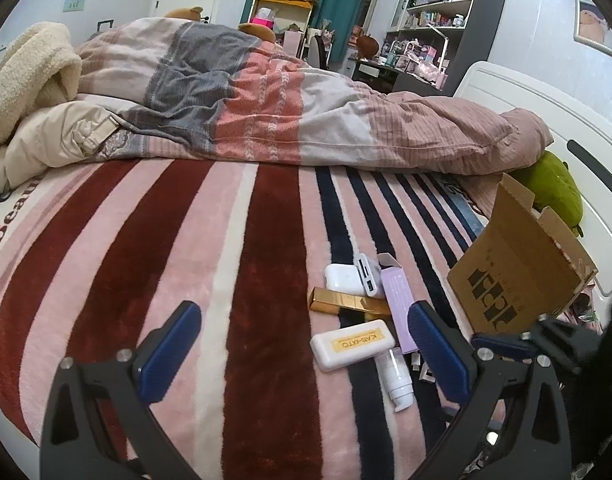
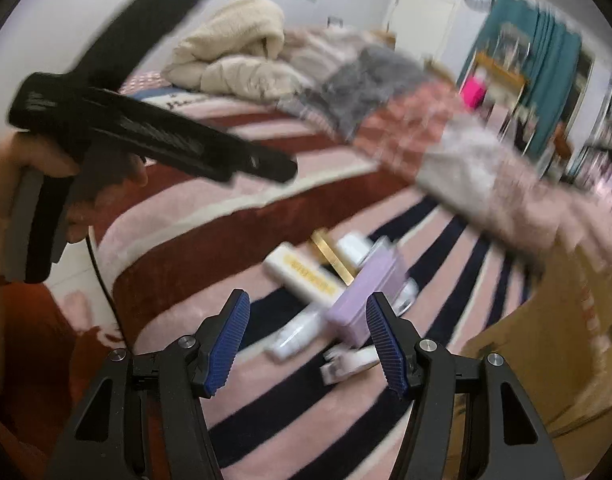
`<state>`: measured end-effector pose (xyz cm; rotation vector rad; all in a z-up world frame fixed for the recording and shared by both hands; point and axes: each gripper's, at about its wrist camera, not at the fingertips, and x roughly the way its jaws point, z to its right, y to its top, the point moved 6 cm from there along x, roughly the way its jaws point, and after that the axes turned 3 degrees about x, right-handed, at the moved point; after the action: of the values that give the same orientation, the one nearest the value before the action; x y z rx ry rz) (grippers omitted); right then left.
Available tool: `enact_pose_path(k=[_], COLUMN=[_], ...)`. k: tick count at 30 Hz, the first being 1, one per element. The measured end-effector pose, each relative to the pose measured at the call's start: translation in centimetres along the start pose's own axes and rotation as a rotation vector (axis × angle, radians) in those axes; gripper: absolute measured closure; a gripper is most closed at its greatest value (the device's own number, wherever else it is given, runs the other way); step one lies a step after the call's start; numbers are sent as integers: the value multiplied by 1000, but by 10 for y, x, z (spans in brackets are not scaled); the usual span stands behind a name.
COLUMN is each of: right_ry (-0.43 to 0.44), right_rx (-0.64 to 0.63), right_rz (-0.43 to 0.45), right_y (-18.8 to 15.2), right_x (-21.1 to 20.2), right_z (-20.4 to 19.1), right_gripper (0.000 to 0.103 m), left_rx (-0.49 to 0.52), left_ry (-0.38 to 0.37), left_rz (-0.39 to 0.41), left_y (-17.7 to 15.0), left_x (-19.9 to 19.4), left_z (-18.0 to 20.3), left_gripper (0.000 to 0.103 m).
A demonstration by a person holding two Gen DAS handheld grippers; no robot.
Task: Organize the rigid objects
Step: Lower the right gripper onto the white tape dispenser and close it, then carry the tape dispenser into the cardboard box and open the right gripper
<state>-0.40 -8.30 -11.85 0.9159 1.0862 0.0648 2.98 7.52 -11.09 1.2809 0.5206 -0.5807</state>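
A cluster of small items lies on the striped blanket [image 1: 266, 260]: a white adapter [image 1: 346, 278], a gold box [image 1: 346, 302], a lilac box [image 1: 398, 300], a white case with a yellow label [image 1: 352, 344] and a small white pump bottle [image 1: 396, 380]. My left gripper [image 1: 302, 308] hovers wide open just left of them, holding nothing. My right gripper [image 2: 309, 298] is open above the same pile. The lilac box [image 2: 362, 292] lies just beyond its right finger, and the labelled case [image 2: 302, 274] and pump bottle [image 2: 294, 338] lie past the gap. Nothing touches the pads.
An open cardboard box [image 1: 518, 280] stands to the right of the pile, also seen blurred in the right wrist view [image 2: 546, 340]. A rumpled duvet [image 1: 266, 112] covers the far bed. A green plush [image 1: 554, 188] lies behind the box. A person's hand [image 2: 46, 160] grips the left tool.
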Motion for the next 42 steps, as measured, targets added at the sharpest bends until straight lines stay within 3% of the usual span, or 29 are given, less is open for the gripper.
enact_pose_path(k=[4, 9, 11, 14, 19, 21, 25, 31, 34, 37, 39, 42], right_ry=[-86, -87, -80, -69, -95, -83, -76, -83, -108, -75, -77, -50], right_rx=[55, 81, 98, 116, 105, 122, 175, 168, 173, 207, 201, 178], right_rz=[-80, -108, -118, -130, -249, -238, -205, -160, -145, -155, -146, -90], right_y=[-20, -32, -34, -38, -62, -70, -71, -69, -68, -72, -72, -63], right_x=[28, 41, 44, 38, 34, 31, 32, 34, 35, 41, 38, 23], right_z=[22, 38, 43, 45, 42, 45, 48, 42, 47, 50, 49, 43], right_gripper=[46, 46, 68, 69, 68, 67, 41, 41, 42, 60, 60, 61], left_rx=[-9, -16, -17, -17, -16, -15, -9, -3, -21, 3, 47, 91], left_ry=[-1, 11, 11, 11, 23, 19, 18, 41, -16, -43, -35, -84], left_rz=[6, 9, 10, 9, 4, 6, -2, -18, -24, -55, -82, -123], left_y=[0, 0, 1, 0, -1, -1, -3, -6, -3, -2, -4, -8], left_x=[-2, -3, -3, -4, -5, -5, -4, -2, -1, 3, 5, 2], left_z=[-3, -5, -5, -5, -4, -4, -1, -1, 2, 12, 23, 44], left_gripper=[1, 1, 1, 1, 1, 1, 1, 1, 1, 1, 1, 4])
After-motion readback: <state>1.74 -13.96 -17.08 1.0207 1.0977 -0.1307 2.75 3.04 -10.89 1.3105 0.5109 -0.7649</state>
